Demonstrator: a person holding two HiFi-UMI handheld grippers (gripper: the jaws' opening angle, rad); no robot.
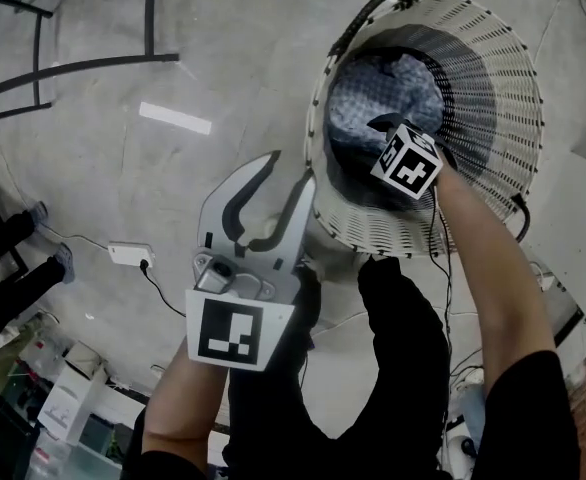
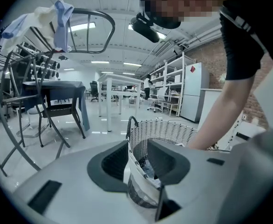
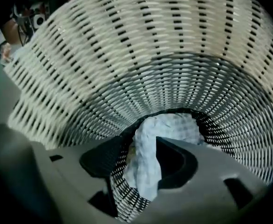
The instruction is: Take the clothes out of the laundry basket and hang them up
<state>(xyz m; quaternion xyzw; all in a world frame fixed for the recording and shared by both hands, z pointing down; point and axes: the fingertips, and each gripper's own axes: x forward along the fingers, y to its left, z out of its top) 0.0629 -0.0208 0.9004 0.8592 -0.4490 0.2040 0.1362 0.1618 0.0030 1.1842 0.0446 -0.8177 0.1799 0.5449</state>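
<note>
Left tongs (image 1: 292,171) clamp the basket (image 1: 495,86) rim, while right tongs (image 3: 141,146) gape inside it, astride a pale cloth (image 3: 176,126).

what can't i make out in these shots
- Jaws of the right gripper: in head view, hidden in the basket behind its cube.
- How many clothes: right gripper view shows one cloth; anything under it is hidden.
- Whether the left gripper grips the basket: its view leaves that unclear.

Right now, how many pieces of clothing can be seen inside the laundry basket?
1: a pale checked cloth lies at the bottom of the laundry basket, just ahead of the right claw's open jaws. More may be hidden under it.
</note>
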